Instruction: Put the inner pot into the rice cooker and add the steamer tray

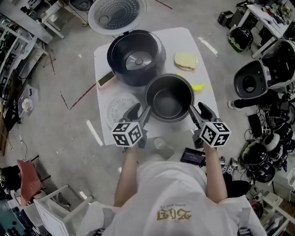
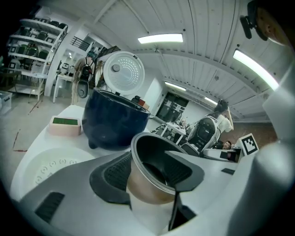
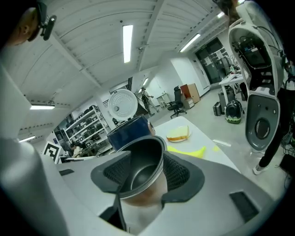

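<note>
Both claws are on the inner pot (image 1: 169,97) right now, one at each side. The left claw (image 1: 140,110) has its jaws part-way closed over the pot's wall, one pad against the coppery outside (image 2: 147,179) and the other inside the dark bowl. The right claw (image 1: 198,110) does the same on the opposite side, jaws standing wide, with the rim pinched between its ribbed pads (image 3: 177,173). So the pot hangs between the two claws, mouth up, over the near part of the white table (image 1: 179,41); whether its base touches the tabletop I can't tell. Straight ahead of both claws, just beyond the pot, sits the dark blue rice cooker (image 1: 113,57), with its round white lid (image 1: 116,14) flipped up behind it. The steamer tray (image 1: 120,108), a pale perforated disc, lies flat on the table just left of the left claw's tips, close beside the pot. Further ahead on that side, against the cooker, rests a small pinkish box with a green top (image 1: 106,79). Ahead of the right claw, a pale yellow sponge-like pad (image 1: 185,60) lies on the table, and a bright yellow scrap (image 1: 198,86) sits nearer, just past the pot's rim.
</note>
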A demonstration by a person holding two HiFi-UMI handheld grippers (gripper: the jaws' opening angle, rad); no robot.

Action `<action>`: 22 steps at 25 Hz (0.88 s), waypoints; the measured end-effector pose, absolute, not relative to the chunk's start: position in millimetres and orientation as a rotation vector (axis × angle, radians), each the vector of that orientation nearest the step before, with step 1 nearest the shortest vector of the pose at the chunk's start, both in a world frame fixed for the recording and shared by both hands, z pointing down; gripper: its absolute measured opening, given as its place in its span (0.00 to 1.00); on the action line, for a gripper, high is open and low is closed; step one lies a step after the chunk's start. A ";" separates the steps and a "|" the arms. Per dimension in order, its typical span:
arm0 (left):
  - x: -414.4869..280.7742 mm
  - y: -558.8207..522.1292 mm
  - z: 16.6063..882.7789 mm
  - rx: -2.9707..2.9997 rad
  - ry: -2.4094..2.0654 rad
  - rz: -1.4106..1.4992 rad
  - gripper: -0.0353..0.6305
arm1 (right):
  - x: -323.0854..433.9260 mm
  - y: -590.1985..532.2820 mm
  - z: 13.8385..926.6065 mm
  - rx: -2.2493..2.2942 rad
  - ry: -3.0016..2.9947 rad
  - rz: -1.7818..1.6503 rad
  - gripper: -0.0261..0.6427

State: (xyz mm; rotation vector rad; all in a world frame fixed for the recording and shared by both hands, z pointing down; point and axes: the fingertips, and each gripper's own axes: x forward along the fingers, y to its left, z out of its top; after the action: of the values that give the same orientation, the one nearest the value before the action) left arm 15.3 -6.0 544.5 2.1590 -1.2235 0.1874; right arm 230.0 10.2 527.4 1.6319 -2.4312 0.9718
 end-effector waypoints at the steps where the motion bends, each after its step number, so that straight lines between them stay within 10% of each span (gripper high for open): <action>1: 15.7 -7.5 548.4 2.149 -1.223 0.192 0.40 | 232.2 5.4 529.9 1.630 -2.427 0.983 0.36; 22: 26.1 -29.0 584.0 1.918 -1.269 0.167 0.38 | 234.3 -63.4 580.7 1.359 -2.382 1.170 0.30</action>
State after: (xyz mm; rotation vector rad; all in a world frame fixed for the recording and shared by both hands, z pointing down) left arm 26.1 -29.0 584.0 1.9176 -1.2695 0.1667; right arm 234.3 -63.4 580.7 1.3588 -2.3820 1.1702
